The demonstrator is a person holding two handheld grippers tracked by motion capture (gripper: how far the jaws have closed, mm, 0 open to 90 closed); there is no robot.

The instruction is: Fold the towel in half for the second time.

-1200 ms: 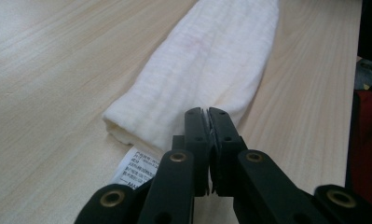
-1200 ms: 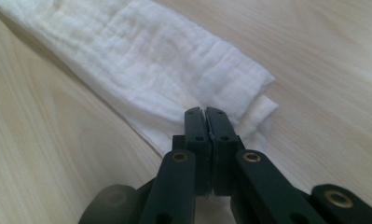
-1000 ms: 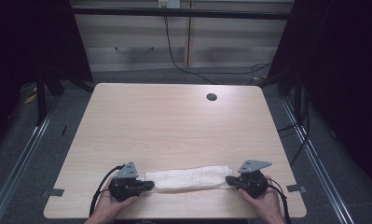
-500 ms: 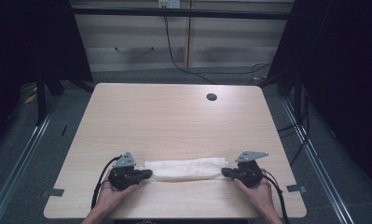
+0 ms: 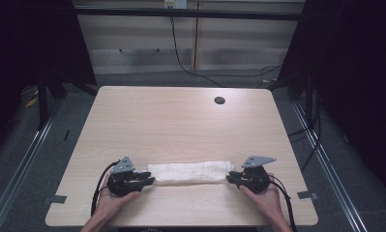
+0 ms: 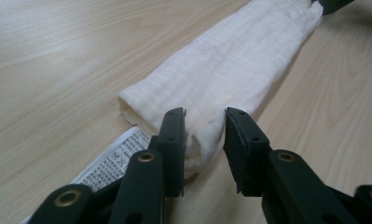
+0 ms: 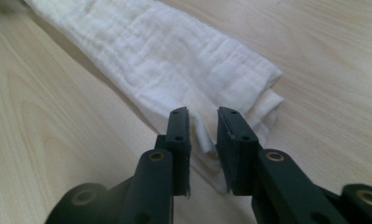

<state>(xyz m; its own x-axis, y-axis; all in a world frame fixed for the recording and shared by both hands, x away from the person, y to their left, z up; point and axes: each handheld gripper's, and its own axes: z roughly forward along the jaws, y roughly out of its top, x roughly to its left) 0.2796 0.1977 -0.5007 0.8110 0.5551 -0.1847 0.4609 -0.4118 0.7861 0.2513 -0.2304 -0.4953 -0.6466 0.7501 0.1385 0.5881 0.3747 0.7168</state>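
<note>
Care label (image 6: 110, 161) with small unreadable print under folded white cloth (image 6: 230, 70)

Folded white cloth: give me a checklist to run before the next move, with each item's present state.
1. Left tongs let go of the folded white cloth: ok, jaws have just been opening, with a cloth corner between them and a gap at one pad.
2. Right tongs let go: ok, jaws have just been opening, cloth edge between them, unpinched.
3. Cloth lies flat on the table: ok, a long band near the front edge.
4. Care label tucked in: not ok, it pokes out at the left end.
5. Cloth ends even: cannot tell.
</note>
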